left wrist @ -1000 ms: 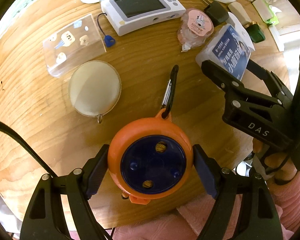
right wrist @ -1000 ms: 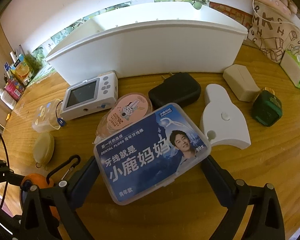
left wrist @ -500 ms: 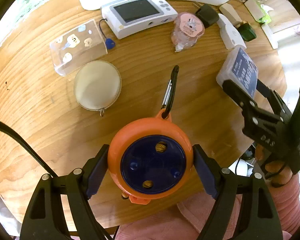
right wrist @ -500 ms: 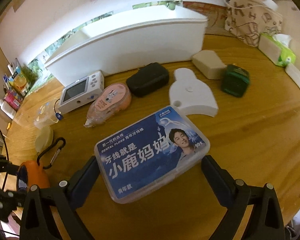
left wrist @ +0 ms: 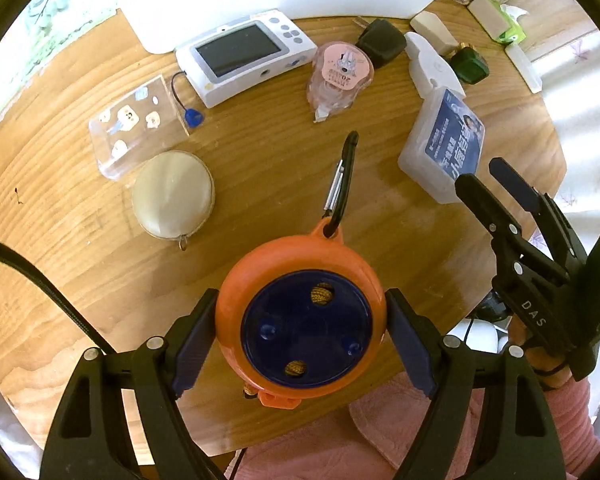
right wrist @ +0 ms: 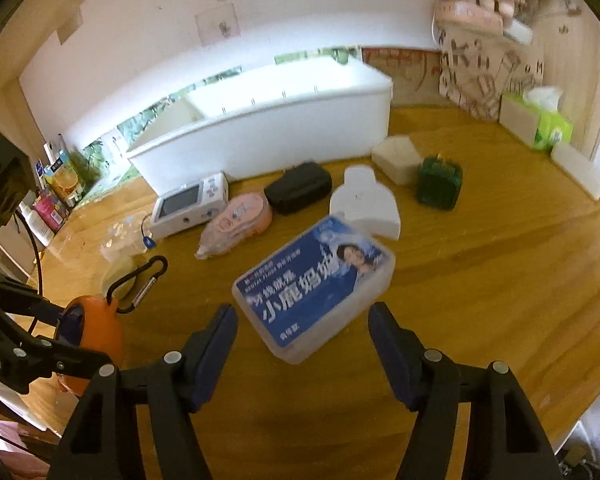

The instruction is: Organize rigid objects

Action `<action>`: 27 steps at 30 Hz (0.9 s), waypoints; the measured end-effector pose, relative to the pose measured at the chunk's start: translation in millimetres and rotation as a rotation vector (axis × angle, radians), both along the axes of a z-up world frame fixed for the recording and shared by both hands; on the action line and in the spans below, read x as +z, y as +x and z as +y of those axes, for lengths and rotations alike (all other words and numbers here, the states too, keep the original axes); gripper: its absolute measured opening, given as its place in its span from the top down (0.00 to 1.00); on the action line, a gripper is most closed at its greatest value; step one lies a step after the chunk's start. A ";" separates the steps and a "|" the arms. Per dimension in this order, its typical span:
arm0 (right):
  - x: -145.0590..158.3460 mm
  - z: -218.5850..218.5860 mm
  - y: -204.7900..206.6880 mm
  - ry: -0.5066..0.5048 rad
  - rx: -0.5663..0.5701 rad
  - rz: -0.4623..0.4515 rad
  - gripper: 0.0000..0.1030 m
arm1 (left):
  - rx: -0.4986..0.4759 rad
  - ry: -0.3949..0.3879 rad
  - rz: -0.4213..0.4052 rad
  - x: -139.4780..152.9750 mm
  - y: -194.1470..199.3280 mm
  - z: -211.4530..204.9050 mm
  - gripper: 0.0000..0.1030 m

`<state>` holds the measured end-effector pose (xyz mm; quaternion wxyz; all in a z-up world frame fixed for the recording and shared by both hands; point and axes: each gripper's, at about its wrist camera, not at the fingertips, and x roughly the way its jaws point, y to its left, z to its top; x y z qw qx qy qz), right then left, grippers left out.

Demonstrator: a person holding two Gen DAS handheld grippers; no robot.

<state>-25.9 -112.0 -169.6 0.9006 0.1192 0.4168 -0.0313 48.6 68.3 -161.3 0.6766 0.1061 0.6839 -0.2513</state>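
Wooden round tabletop (left wrist: 260, 184) carries all items; landmark taken as the long white bin (right wrist: 268, 136) standing along the far edge.

Largest first. White handheld device with dark screen (left wrist: 244, 56) lies just in front of the bin, near its left half. Dental floss box, blue label (right wrist: 314, 284), lies well in front of the bin, on the near right part of the tabletop, tilted askew. It sits just ahead of the right gripper (right wrist: 302, 344), beyond the finger tips and not between them; no pad touches it. Right fingers are closing on empty space and now stand at a middling gap.

Orange round case with blue face (left wrist: 300, 320) is furthest from the bin, at the near edge. It is clamped between the left gripper's (left wrist: 300, 328) fingers, pads pressing both flanks; fingers stand wide on it. A black carabiner (left wrist: 342, 178) hangs from its loop, pointing toward the bin.

Beige round pouch (left wrist: 173, 194) and clear sticker case (left wrist: 136, 128): left of centre, in front of the bin. Pink tape dispenser (left wrist: 340, 76), black pouch (left wrist: 382, 40), white flat piece (left wrist: 432, 68), green plug (left wrist: 470, 66): close before the bin's right end.

Pink sleeve (left wrist: 572, 420) visible at the right gripper.
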 end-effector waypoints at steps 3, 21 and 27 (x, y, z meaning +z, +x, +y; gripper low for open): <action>1.6 2.5 -1.3 0.001 0.010 -0.007 0.40 | -0.004 0.003 -0.005 0.9 3.7 4.4 0.20; -2.4 -52.4 -59.2 -0.003 -0.142 0.018 0.31 | -0.049 0.002 -0.028 13.9 17.6 -10.5 0.20; 33.8 -97.8 -91.2 -0.081 -0.277 -0.120 0.22 | -0.063 0.005 -0.047 15.4 16.2 -13.3 0.20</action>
